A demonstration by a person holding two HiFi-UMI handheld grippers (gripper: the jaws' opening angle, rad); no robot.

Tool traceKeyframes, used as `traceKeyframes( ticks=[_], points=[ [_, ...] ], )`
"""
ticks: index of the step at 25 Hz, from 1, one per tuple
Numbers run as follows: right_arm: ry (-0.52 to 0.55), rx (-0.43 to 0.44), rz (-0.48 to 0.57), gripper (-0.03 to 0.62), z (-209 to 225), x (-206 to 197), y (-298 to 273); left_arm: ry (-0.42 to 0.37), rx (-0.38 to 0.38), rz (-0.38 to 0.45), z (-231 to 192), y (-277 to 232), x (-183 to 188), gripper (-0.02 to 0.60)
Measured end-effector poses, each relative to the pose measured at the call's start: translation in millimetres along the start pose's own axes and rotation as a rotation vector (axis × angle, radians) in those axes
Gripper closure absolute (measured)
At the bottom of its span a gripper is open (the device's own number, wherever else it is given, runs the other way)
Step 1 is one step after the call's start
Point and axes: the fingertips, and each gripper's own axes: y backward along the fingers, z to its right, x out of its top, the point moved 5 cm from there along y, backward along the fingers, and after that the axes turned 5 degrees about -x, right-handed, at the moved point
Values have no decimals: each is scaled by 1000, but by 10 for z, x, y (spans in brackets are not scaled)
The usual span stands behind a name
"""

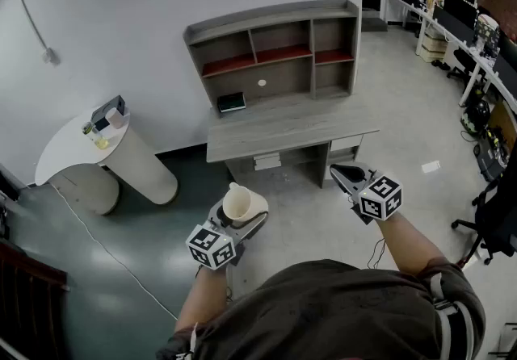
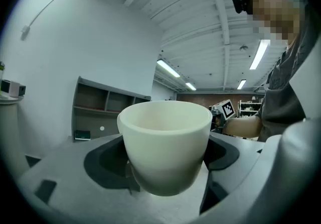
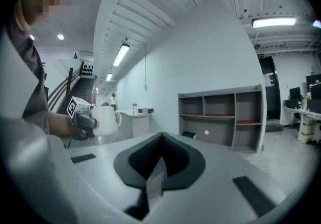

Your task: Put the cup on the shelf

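Floor approach: open between the person and the front edge of the desk (image 1: 291,136).
Desk top: front edge and right corner bare; a dark box (image 1: 232,102) lies at the left rear corner, at the foot of the shelf (image 1: 275,52).
Shelf: three upper compartments open-fronted and bare.
Left flank: curved white counter (image 1: 69,152), well apart from the desk.
Right flank: office chair (image 1: 494,217), well apart.
Left gripper (image 1: 238,225): jaw gap filled by the cup (image 1: 242,203).
Right gripper (image 1: 346,175): jaws together, empty.

A cream cup (image 1: 242,203) is held upright, mouth up, between the jaws of the left gripper (image 1: 240,219), well apart from the grey compartmented shelf (image 1: 275,48) set on a desk (image 1: 283,131).
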Motion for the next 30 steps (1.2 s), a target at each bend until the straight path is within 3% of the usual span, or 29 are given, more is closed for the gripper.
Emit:
traceKeyframes(
  ticks=[13, 30],
  points=[
    [11, 6, 1, 605, 248, 67, 110, 2, 10, 3, 115, -268, 58, 153],
    [19, 47, 1, 602, 946, -40, 628, 4, 37, 12, 697, -1071, 26, 153]
  ],
)
